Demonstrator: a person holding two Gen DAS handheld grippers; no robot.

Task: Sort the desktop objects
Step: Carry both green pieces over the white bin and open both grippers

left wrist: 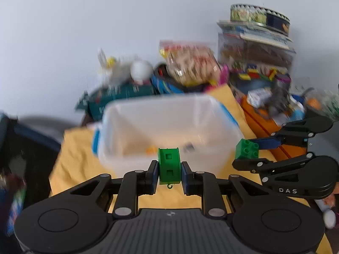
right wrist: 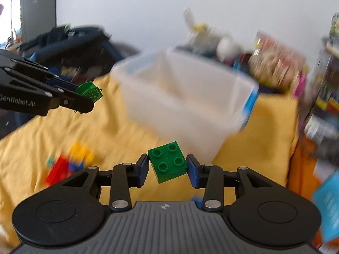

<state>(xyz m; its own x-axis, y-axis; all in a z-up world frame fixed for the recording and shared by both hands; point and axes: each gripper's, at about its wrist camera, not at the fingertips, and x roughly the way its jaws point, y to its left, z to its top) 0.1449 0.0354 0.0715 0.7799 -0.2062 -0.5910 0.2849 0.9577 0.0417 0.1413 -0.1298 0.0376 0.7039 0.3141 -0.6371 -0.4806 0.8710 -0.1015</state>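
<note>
Left wrist view blurs the translucent plastic bin on yellow cloth; my left gripper clamps a green windowed piece, my right gripper a green four-stud brick.

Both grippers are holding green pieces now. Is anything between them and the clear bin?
Nothing visible. The left gripper holds a green piece and the right gripper a green brick; the open clear bin lies straight ahead of both, over bare yellow cloth.

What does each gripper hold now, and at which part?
The left gripper clamps a narrow green toy piece across its two side faces. The right gripper pinches a green four-stud brick, turned askew, by opposite corners.
</note>
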